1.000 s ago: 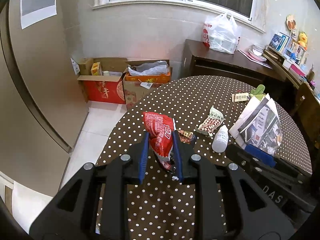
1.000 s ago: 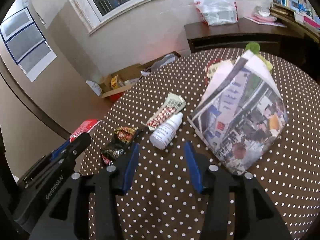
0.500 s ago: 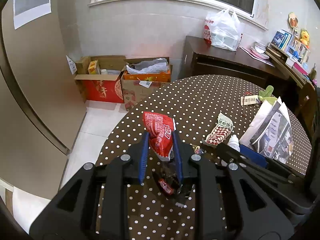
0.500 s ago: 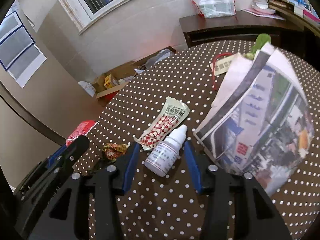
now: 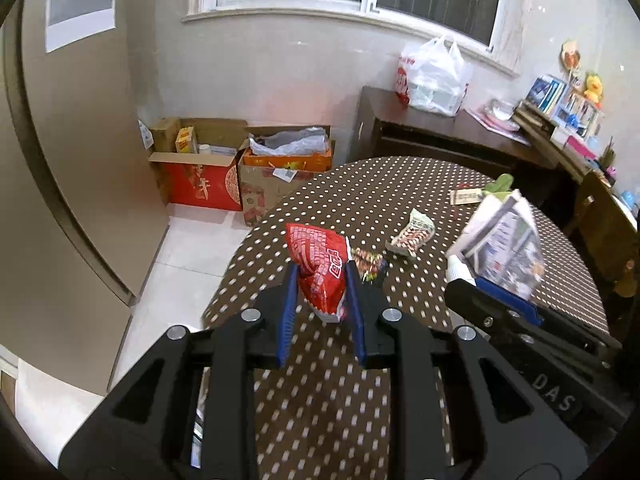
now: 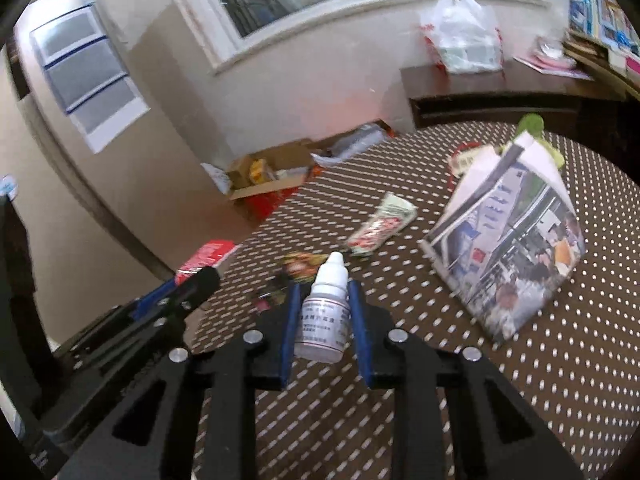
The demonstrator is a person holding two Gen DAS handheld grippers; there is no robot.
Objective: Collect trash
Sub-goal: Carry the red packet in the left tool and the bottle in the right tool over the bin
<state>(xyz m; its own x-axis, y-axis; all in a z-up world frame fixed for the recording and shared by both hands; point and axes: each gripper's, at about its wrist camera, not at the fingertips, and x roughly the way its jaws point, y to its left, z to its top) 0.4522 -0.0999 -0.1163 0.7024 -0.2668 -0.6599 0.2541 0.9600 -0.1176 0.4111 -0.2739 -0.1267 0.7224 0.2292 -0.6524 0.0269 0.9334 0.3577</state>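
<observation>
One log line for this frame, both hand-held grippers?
left hand-held gripper: shut on red wrapper | right hand-held gripper: shut on white dropper bottle | table: two wrappers left

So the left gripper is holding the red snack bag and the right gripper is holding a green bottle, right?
Almost. The left gripper does hold the red snack bag, but the little bottle in the right gripper is white, not green. The right wrist view shows it between the blue fingers.

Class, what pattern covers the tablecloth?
White polka dots on dark brown tablecloth; clearest in the left wrist view.
</observation>
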